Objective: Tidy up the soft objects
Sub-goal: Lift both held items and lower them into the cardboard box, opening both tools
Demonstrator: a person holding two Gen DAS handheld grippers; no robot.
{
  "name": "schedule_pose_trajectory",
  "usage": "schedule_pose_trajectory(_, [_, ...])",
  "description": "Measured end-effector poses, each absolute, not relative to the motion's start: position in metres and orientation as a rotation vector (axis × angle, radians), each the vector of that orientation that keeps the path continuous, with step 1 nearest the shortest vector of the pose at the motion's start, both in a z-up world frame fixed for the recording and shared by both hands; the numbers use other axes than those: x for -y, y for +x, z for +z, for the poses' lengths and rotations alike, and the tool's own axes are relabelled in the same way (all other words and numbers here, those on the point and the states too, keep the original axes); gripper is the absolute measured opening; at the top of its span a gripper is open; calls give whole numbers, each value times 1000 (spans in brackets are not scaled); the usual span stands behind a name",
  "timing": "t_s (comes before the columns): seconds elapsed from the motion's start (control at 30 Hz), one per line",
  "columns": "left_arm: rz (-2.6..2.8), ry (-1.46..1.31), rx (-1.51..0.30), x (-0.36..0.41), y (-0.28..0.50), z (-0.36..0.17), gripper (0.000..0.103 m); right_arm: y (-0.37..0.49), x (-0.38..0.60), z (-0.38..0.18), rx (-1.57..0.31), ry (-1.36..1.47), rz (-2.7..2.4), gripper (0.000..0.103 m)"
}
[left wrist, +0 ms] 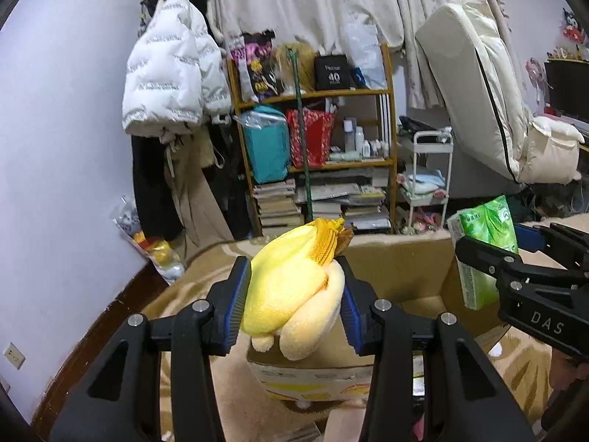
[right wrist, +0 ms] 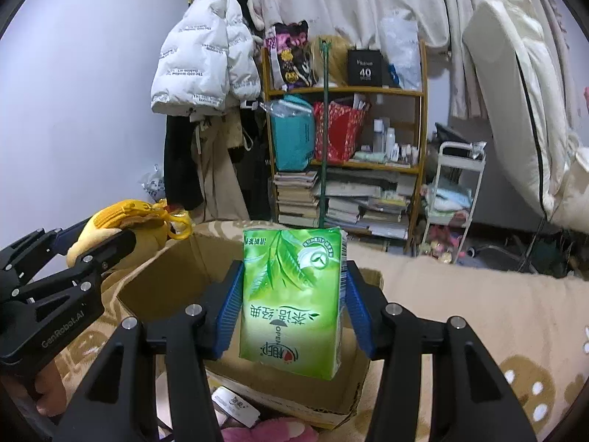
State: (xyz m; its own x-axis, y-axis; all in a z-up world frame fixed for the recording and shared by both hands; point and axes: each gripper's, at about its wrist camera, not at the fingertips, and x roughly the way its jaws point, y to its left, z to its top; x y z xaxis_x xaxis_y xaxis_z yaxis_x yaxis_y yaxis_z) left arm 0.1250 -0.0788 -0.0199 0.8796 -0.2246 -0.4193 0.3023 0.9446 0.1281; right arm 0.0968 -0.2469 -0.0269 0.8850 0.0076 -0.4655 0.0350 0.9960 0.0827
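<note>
My left gripper [left wrist: 294, 291] is shut on a yellow plush pouch [left wrist: 291, 287] with an orange zipper, held above the open cardboard box [left wrist: 401, 261]. My right gripper [right wrist: 291, 294] is shut on a green tissue pack [right wrist: 291, 298], held over the same box [right wrist: 176, 276]. In the left wrist view the tissue pack [left wrist: 486, 235] and the right gripper [left wrist: 482, 258] show at the right. In the right wrist view the plush pouch [right wrist: 110, 224] and the left gripper [right wrist: 88, 243] show at the left.
The box sits on a beige patterned blanket [right wrist: 478, 309]. Behind stand a wooden shelf [left wrist: 316, 132] with bags and books, a white cart [left wrist: 427, 180], hanging coats [left wrist: 173, 73] and a folded white mattress [left wrist: 478, 84]. A pink soft item [right wrist: 268, 431] lies at the near edge.
</note>
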Motion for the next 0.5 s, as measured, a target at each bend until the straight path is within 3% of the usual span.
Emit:
schedule_pose_trajectory(0.33, [-298, 215, -498, 84, 132, -42, 48, 104, 249, -40, -537, 106, 17, 57])
schedule_pose_trajectory(0.5, [-289, 218, -494, 81, 131, -43, 57, 104, 248, -44, -556, 106, 24, 57])
